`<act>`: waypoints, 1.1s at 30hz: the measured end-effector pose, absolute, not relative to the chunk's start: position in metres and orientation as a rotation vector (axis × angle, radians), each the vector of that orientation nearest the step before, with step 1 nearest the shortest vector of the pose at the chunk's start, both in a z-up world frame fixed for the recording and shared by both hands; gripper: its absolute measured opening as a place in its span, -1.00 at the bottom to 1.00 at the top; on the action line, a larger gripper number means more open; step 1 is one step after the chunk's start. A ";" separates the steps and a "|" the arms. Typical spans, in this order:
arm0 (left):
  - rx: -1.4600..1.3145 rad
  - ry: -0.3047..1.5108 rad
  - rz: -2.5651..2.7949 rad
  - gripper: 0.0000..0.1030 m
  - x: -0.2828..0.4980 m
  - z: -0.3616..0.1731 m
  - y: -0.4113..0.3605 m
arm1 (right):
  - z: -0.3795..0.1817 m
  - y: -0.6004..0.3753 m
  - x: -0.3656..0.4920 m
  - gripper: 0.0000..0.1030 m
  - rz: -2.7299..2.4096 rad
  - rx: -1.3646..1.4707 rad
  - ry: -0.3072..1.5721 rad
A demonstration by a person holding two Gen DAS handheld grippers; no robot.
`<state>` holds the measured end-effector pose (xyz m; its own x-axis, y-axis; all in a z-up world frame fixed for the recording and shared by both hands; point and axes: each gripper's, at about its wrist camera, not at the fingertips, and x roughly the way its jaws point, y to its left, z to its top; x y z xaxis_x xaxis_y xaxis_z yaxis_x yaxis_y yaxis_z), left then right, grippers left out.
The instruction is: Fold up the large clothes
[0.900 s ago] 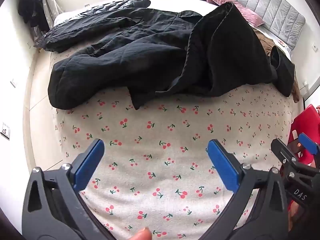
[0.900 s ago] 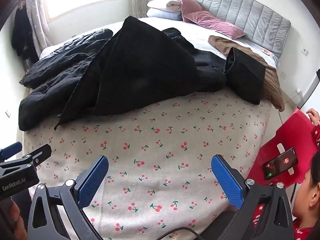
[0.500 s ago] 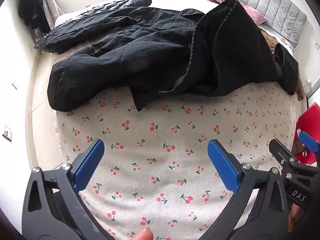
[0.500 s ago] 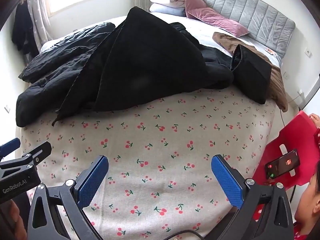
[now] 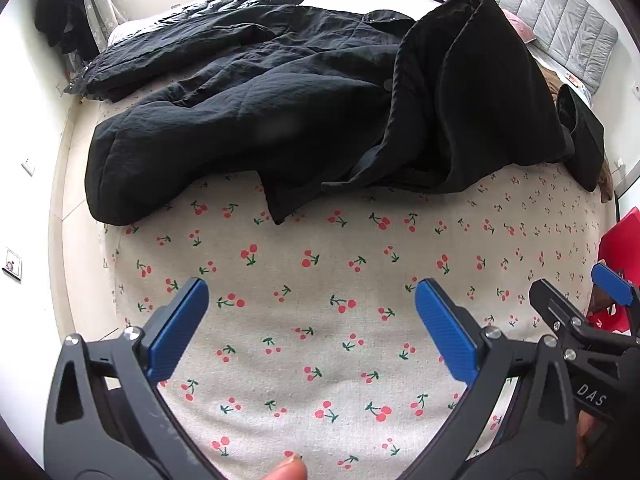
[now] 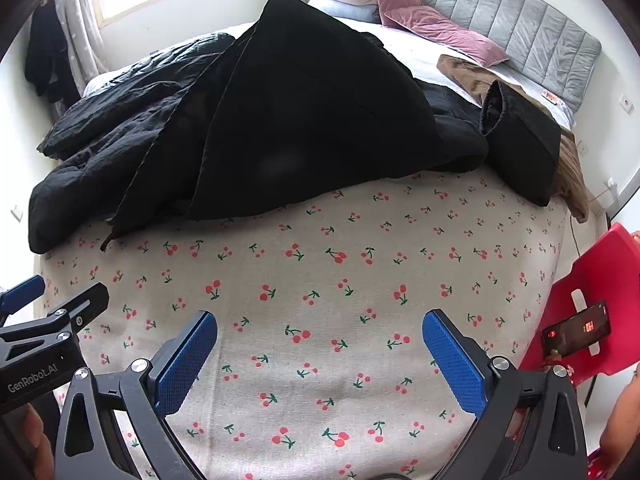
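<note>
A large black coat [image 5: 280,120] lies crumpled across the middle of the bed, one flap [image 6: 304,120] thrown up into a peak, a sleeve end [image 5: 120,184] reaching the near left edge. Between it and the grippers stretches bare cherry-print sheet [image 5: 320,320], with nothing lying in the way. Beyond the coat on the right rest a brown garment [image 6: 572,176], pink pillows [image 6: 432,28] and a grey padded headboard [image 6: 520,32].

The left gripper [image 5: 312,324] and the right gripper [image 6: 320,356] hover side by side over the near sheet, both jaws spread wide and holding nothing.

Only the right view shows a red chair [image 6: 592,280] with a phone [image 6: 576,332] on it and a window at far left. The left view shows a fingertip [image 5: 286,470] at its bottom edge.
</note>
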<state>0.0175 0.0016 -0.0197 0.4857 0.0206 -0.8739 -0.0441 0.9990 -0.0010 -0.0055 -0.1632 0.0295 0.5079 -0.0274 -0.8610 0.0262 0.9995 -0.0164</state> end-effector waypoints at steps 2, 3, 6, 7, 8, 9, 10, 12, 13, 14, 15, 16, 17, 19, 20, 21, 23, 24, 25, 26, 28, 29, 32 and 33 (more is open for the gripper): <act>-0.021 1.063 0.041 1.00 0.018 -0.020 0.001 | 0.028 -0.163 -0.005 1.00 -0.031 0.000 1.038; -0.019 1.063 0.041 1.00 0.017 -0.020 0.001 | 0.028 -0.164 -0.005 1.00 -0.030 0.001 1.040; -0.019 1.059 0.041 1.00 0.017 -0.019 0.000 | 0.027 -0.164 -0.005 1.00 -0.028 0.002 1.042; -0.018 1.058 0.042 1.00 0.017 -0.018 0.000 | 0.027 -0.164 -0.005 1.00 -0.027 0.004 1.040; -0.016 1.056 0.044 1.00 0.017 -0.018 0.000 | 0.027 -0.165 -0.005 1.00 -0.027 0.004 1.038; -0.013 1.053 0.047 1.00 0.017 -0.018 -0.001 | 0.026 -0.165 -0.004 1.00 -0.029 0.006 1.038; -0.010 1.053 0.050 1.00 0.017 -0.018 -0.001 | 0.026 -0.166 -0.005 1.00 -0.030 0.009 1.038; -0.009 1.056 0.051 1.00 0.017 -0.019 -0.001 | 0.026 -0.167 -0.005 1.00 -0.028 0.015 1.040; -0.008 1.057 0.054 1.00 0.017 -0.019 -0.001 | 0.026 -0.167 -0.005 1.00 -0.027 0.017 1.039; -0.006 1.059 0.056 1.00 0.018 -0.019 -0.002 | 0.025 -0.168 -0.005 1.00 -0.026 0.019 1.039; -0.006 1.059 0.056 1.00 0.018 -0.019 -0.002 | 0.025 -0.168 -0.005 1.00 -0.025 0.021 1.039; -0.005 1.057 0.057 1.00 0.017 -0.018 -0.002 | 0.024 -0.169 -0.005 1.00 -0.024 0.024 1.041; -0.004 1.056 0.058 1.00 0.017 -0.018 -0.003 | 0.024 -0.169 -0.005 1.00 -0.023 0.026 1.042; 0.001 1.051 0.058 1.00 0.016 -0.017 -0.004 | 0.024 -0.169 -0.005 1.00 -0.021 0.030 1.041; 0.003 1.051 0.060 1.00 0.016 -0.016 -0.005 | 0.024 -0.169 -0.005 1.00 -0.019 0.031 1.040; 0.003 1.050 0.060 1.00 0.016 -0.016 -0.005 | 0.024 -0.169 -0.005 1.00 -0.018 0.031 1.039; 0.001 1.049 0.057 1.00 0.016 -0.015 -0.006 | 0.025 -0.169 -0.005 1.00 -0.016 0.028 1.035; 0.002 1.048 0.057 1.00 0.015 -0.014 -0.006 | 0.026 -0.169 -0.005 1.00 -0.016 0.027 1.033; 0.004 1.046 0.056 1.00 0.015 -0.013 -0.007 | 0.027 -0.169 -0.006 1.00 -0.017 0.027 1.031; 0.005 1.045 0.055 1.00 0.015 -0.013 -0.008 | 0.028 -0.169 -0.006 1.00 -0.018 0.027 1.027; 0.007 1.041 0.051 1.00 0.015 -0.011 -0.009 | 0.029 -0.169 -0.006 1.00 -0.020 0.026 1.024; 0.009 1.039 0.050 1.00 0.014 -0.011 -0.009 | 0.030 -0.169 -0.006 1.00 -0.021 0.026 1.024; 0.012 1.035 0.048 1.00 0.014 -0.009 -0.010 | 0.032 -0.169 -0.007 1.00 -0.022 0.025 1.021; 0.012 1.035 0.047 1.00 0.014 -0.009 -0.010 | 0.032 -0.169 -0.007 1.00 -0.021 0.026 1.020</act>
